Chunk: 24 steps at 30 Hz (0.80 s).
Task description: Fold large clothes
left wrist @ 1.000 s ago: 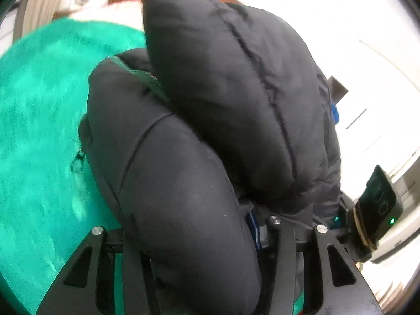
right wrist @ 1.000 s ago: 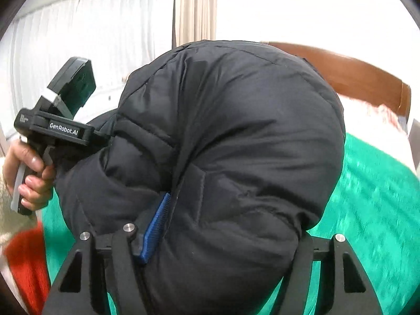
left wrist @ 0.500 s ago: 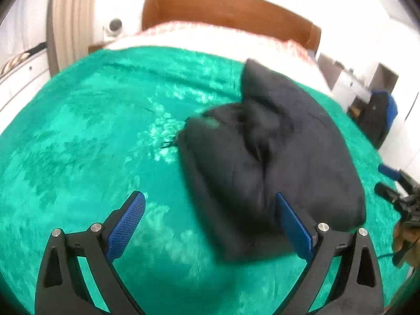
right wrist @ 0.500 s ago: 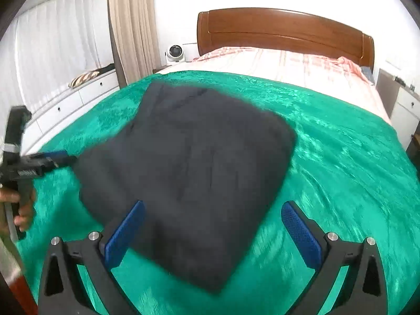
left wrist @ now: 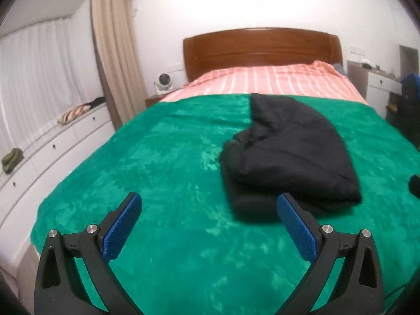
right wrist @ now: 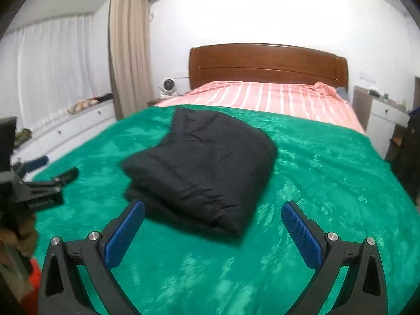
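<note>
Nearest in the left wrist view, the left gripper has its blue-padded fingers spread wide with nothing between them, hanging over bare green blanket. The right gripper is likewise spread and empty. Neither touches cloth, which suits a folded garment that needs no more handling: wide jaws held clear cannot snag or drag a layer out of place.

Just beyond the right gripper lies the black padded jacket, folded into a thick bundle on the blanket, its doubled layers stacked with the fold edge toward the cameras. From the left it sits to the right of centre, resting flat on the bed, apart from both grippers. The soft bedding gives it a broad, level base, so the puffy layers probably stay put, though such filling may spring open a little.

At the left edge of the right wrist view, the person's hand grips the other tool's handle.

Farther off come the pink striped sheet, the wooden headboard, a small fan beside it, and curtains over white drawers.

The fold looks finished.
</note>
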Tool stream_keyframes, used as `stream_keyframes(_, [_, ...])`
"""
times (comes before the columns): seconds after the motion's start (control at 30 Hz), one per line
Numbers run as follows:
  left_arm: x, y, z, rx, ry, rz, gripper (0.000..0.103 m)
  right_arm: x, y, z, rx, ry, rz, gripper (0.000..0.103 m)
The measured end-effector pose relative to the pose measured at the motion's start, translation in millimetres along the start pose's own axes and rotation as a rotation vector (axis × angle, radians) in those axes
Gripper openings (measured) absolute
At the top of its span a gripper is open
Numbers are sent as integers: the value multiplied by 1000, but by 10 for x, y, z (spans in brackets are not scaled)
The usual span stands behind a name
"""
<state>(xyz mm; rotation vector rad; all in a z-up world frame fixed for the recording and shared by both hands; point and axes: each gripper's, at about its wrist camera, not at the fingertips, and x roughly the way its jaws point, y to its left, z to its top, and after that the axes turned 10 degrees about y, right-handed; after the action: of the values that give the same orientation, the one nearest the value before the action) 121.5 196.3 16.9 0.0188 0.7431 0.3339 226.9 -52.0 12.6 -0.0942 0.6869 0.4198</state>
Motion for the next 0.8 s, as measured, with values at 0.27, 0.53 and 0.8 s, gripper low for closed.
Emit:
stream_keyframes(0.27, [-539, -118, -173, -12, 9, -87, 103, -498, 212, -215, 16, 24, -63, 103])
stream_keyframes(0.53, [-827, -214, -290, -28, 65, -122, 103, -668, 374, -318, 30, 140, -113, 103])
stream_keyframes(0.8, [-1098, -292, -336, 5, 91, -54, 103, -910, 473, -371, 75, 206, -95, 103])
